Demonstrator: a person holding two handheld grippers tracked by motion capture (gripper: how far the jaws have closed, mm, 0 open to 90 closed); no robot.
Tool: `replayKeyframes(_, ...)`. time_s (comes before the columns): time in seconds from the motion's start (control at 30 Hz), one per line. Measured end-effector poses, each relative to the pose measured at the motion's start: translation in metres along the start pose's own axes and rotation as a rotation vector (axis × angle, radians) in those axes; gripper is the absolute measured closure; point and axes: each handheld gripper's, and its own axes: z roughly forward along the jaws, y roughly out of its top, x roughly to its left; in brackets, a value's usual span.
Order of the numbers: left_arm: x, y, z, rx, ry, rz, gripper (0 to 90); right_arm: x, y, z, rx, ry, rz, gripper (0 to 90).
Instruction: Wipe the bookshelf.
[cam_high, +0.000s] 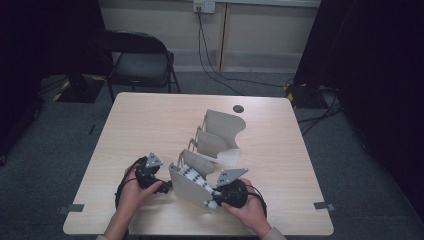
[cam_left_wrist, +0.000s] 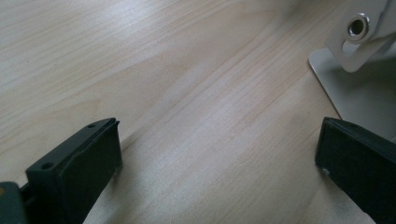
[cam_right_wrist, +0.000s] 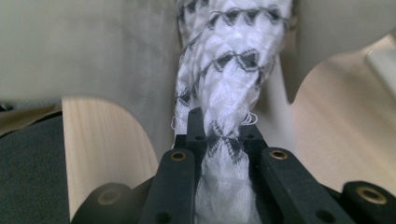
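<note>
Now right gripper (cam_right_wrist: 223, 135) clamps rope (cam_right_wrist: 229, 70) between rack (cam_high: 192, 192) panels; tabletop (cam_left_wrist: 187, 70) beside.

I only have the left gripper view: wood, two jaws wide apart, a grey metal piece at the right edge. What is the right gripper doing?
Observer: The right gripper is shut on a white and black braided rope.
Operator: Where does the rope run?
Observer: In the high view it lies across the nearest divider of a grey metal rack.
Operator: Is the left gripper touching that rack?
Observer: The left gripper sits open at the rack's left end; I cannot tell if they touch.
</note>
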Motion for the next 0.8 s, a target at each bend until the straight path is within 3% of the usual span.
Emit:
replayKeyframes(0.23, 0.0, 0.0, 0.0, 0.003, 0.0, 0.005, 0.0, -0.001, -0.013, 0.006, 0.032, 0.012, 0.011, 80.4)
replayKeyframes(0.47, 0.0, 0.0, 0.0, 0.003, 0.0, 0.006, 0.0, 0.0, -0.014, 0.004, 0.032, 0.003, 0.01, 80.4)
replayKeyframes(0.6, 0.0, 0.0, 0.0, 0.001, 0.0, 0.001, 0.0, 0.0, -0.008, -0.008, 0.013, -0.002, -0.002, 80.5)
replayKeyframes(0.8, 0.0, 0.0, 0.0, 0.002, 0.002, 0.004, 0.0, 0.002, 0.011, -0.036, -0.057, -0.018, -0.031, 80.6)
